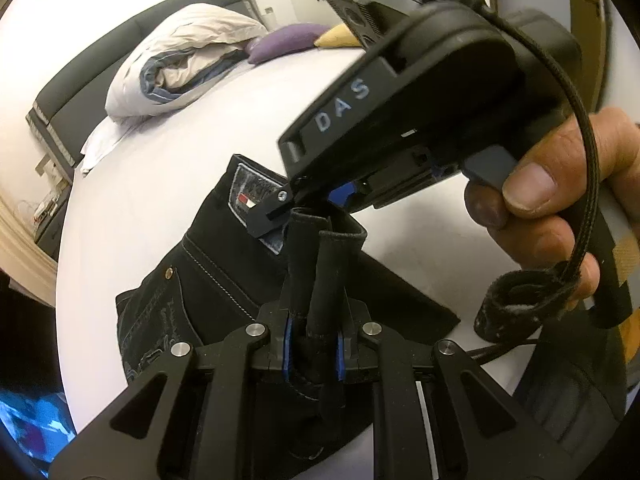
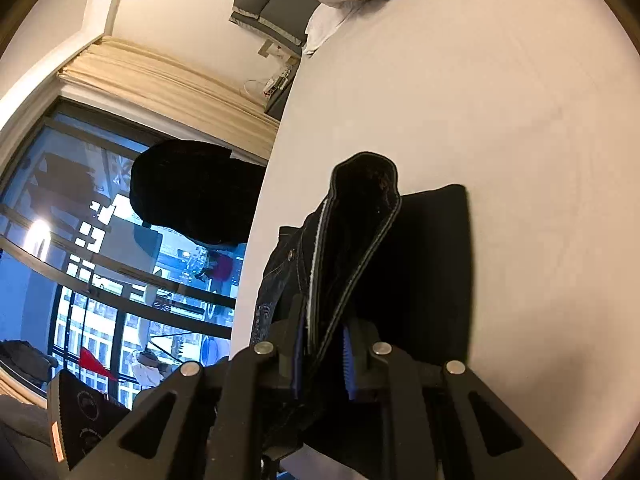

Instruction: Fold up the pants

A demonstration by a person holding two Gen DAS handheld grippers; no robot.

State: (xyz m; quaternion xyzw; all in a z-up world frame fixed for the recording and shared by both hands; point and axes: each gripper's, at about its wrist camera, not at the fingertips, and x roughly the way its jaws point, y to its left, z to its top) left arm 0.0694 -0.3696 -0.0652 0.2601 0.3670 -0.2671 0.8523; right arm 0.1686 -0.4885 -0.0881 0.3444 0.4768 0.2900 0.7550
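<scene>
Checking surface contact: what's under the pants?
The pants lie on the white bed sheet, which shows bare all around them. Whatever is directly beneath the fabric is covered, so nothing else can be confirmed.

White bed (image 1: pixel 168 168) carries dark pants (image 1: pixel 208 264), duvet (image 1: pixel 180 56), pillows (image 1: pixel 288 42).

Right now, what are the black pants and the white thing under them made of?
The pants look like dark denim: matte black cloth with pale contrast stitching, a metal rivet and a sewn brand patch. The bed surface under them looks like smooth, matte white cotton sheet, though its weave is too fine to confirm.
</scene>
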